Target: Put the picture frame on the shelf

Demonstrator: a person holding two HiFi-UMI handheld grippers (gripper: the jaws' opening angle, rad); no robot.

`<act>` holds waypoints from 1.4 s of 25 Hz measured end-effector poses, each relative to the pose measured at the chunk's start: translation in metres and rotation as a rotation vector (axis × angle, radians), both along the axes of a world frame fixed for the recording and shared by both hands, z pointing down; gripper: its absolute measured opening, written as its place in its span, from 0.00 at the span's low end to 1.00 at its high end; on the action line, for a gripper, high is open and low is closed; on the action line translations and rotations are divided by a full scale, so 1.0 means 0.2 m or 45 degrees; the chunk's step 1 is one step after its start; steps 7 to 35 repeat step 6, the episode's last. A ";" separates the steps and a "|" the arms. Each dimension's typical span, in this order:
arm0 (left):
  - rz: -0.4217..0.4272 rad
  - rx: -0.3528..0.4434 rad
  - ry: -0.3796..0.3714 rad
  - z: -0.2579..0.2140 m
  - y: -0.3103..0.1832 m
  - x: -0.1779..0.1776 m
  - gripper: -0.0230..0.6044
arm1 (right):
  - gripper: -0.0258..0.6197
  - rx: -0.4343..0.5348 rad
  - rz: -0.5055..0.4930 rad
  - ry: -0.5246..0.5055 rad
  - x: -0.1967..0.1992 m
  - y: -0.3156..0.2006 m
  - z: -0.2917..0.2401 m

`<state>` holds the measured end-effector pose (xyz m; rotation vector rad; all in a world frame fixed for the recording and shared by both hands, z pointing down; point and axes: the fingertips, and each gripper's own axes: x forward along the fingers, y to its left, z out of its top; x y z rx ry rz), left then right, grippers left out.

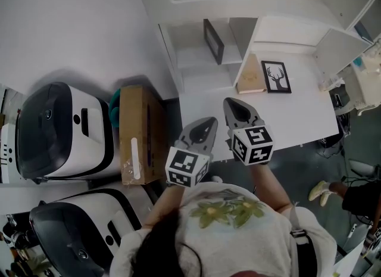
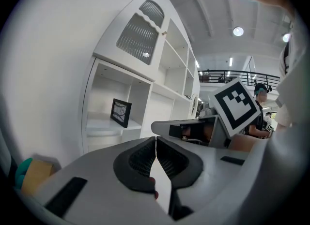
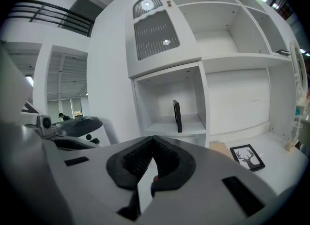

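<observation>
A black picture frame [image 1: 213, 40] stands upright in the lower left compartment of the white shelf unit [image 1: 196, 67]; it shows as the black frame [image 2: 120, 112] in the left gripper view and edge-on as the frame [image 3: 177, 116] in the right gripper view. A second black frame with a deer print [image 1: 276, 77] lies flat on the white table [image 1: 309, 115], also seen as the deer frame [image 3: 247, 157]. My left gripper [image 1: 208, 122] and right gripper [image 1: 234, 103] hover side by side over the table's near edge, well short of both frames. Both are shut and hold nothing: left gripper [image 2: 156, 140], right gripper [image 3: 153, 140].
A tan board [image 1: 251, 76] lies beside the deer frame. Left of the table stand a cardboard box [image 1: 140, 134] and two white-and-black machines [image 1: 62, 130]. Upper shelf compartments [image 3: 227, 25] hold nothing I can see. A person's shoe [image 1: 321, 190] shows on the floor at right.
</observation>
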<state>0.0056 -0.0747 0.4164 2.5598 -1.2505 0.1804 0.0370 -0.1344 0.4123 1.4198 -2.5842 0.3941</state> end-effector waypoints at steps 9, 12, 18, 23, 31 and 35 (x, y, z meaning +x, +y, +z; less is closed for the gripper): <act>-0.013 0.008 -0.001 0.00 0.06 0.00 0.09 | 0.09 -0.007 -0.003 -0.002 0.01 0.06 0.02; -0.013 0.008 -0.001 0.00 0.06 0.00 0.09 | 0.09 -0.007 -0.003 -0.002 0.01 0.06 0.02; -0.013 0.008 -0.001 0.00 0.06 0.00 0.09 | 0.09 -0.007 -0.003 -0.002 0.01 0.06 0.02; -0.013 0.008 -0.001 0.00 0.06 0.00 0.09 | 0.09 -0.007 -0.003 -0.002 0.01 0.06 0.02; -0.013 0.008 -0.001 0.00 0.06 0.00 0.09 | 0.09 -0.007 -0.003 -0.002 0.01 0.06 0.02; -0.013 0.008 -0.001 0.00 0.06 0.00 0.09 | 0.09 -0.007 -0.003 -0.002 0.01 0.06 0.02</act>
